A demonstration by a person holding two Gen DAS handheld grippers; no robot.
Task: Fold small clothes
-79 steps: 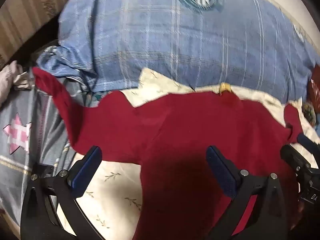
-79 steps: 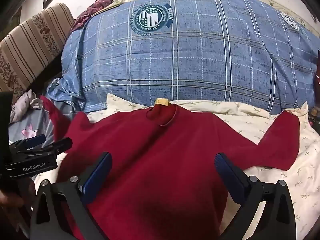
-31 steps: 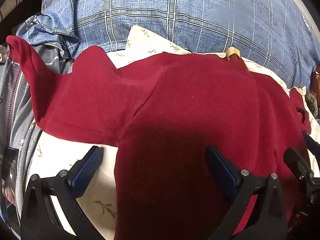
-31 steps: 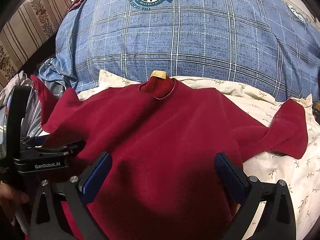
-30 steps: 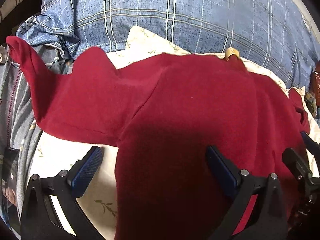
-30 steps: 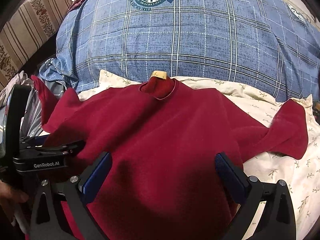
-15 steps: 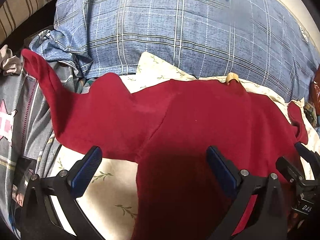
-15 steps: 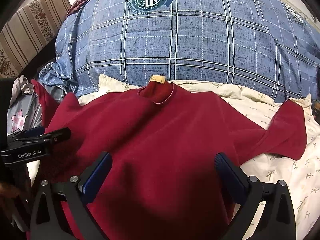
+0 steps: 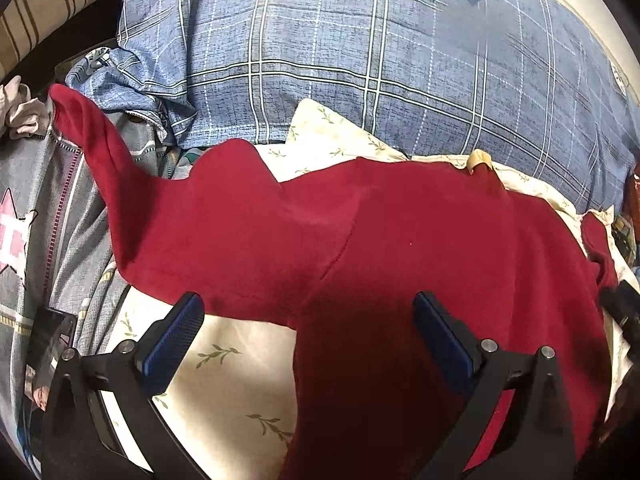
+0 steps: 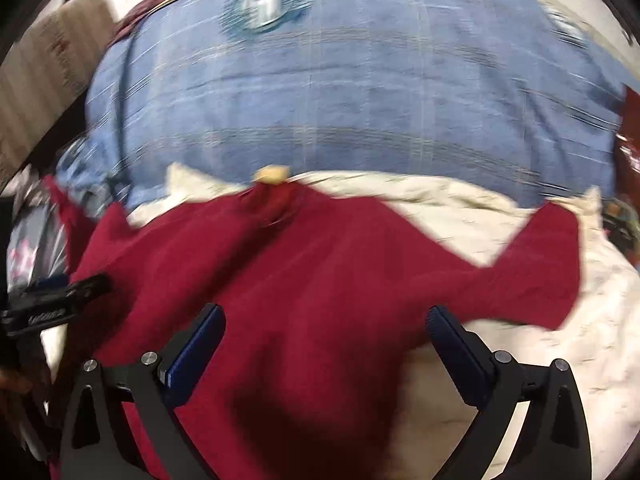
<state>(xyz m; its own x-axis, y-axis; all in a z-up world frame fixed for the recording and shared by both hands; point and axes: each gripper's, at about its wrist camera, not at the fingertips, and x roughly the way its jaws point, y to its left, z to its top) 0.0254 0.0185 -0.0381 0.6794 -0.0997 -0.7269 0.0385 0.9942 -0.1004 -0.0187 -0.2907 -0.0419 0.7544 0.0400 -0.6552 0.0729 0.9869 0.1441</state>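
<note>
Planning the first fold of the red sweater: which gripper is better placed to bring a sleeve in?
Left, probably. The left gripper is open over the red sweater, right below its sleeve. The right gripper's view is motion-blurred.

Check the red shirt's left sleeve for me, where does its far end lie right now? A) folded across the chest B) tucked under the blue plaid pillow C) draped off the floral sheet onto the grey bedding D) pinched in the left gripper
C: in the left wrist view the red shirt sends its left sleeve past the floral sheet onto the grey bedding; the left gripper is open, empty.
</note>
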